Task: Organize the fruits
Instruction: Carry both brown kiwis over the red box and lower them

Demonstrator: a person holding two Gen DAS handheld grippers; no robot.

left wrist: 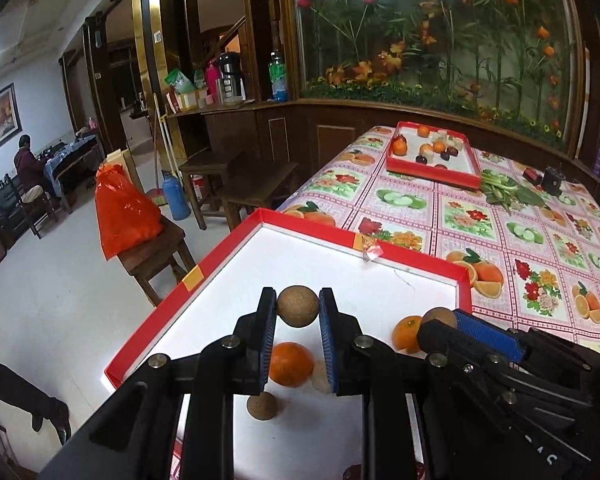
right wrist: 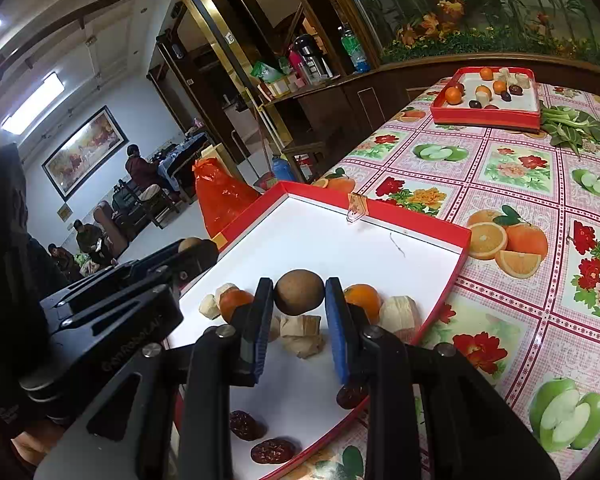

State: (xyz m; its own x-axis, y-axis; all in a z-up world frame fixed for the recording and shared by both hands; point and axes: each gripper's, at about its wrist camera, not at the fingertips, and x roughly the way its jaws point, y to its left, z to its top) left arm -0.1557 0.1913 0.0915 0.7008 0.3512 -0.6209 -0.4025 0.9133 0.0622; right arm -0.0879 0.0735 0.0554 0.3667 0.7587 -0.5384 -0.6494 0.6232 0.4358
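Fruits sit in both your grips: your left gripper [left wrist: 298, 306] pinches a round, rough brown fruit [left wrist: 298, 306] between its blue ribbed pads, and your right gripper [right wrist: 299, 292] clamps a smoother brown ball [right wrist: 299, 292]. Below lies the red-rimmed white tray [right wrist: 416, 220], holding glossy oranges [right wrist: 363, 298], pale papery wrapped pieces [right wrist: 302, 336] and wrinkled dark discs [right wrist: 272, 451], on a floral tablecloth [right wrist: 512, 168].

A round brown fruit [left wrist: 297, 306] is held raised above the near red-rimmed tray [left wrist: 220, 256]; a second brown fruit [right wrist: 299, 292] likewise. Oranges [right wrist: 362, 298], pale chunks [right wrist: 300, 334] and dark red dates [right wrist: 244, 426] are scattered on the white floor.
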